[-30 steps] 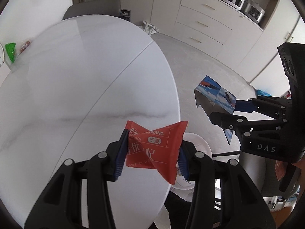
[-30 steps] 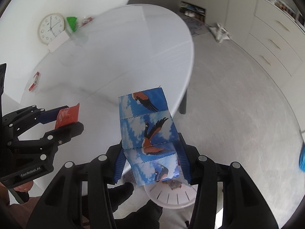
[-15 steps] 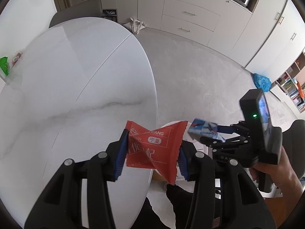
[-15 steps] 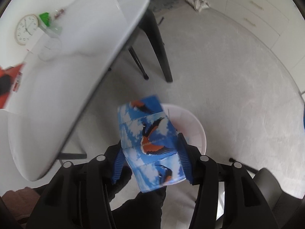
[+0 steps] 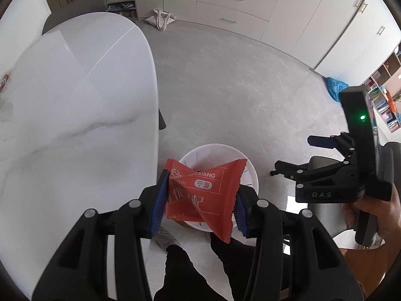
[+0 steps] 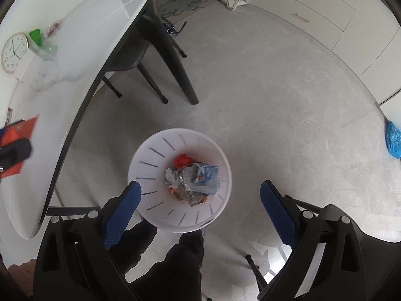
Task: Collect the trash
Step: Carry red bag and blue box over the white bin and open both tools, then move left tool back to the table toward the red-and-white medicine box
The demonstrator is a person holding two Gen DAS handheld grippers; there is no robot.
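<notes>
L gripper [image 5: 199, 198] pinches the red snack wrapper [image 5: 204, 195] w/ both pads, held over the table edge, white bin [image 6: 179, 184] just below and beyond it on the floor. R gripper [image 6: 198, 202] is spread wide, nothing in it, hanging right over the bin; blue bird-print paper [image 6: 206, 175] lies inside w/ other scraps. Step in hand, prob: drop the wrapper. To do it well: carry L out past the marble table [image 5: 75, 115] rim till centred over the bin mouth, lower a bit, then open fully; wrapper is light and could flutter out. Keep R clear of the drop path.
</notes>
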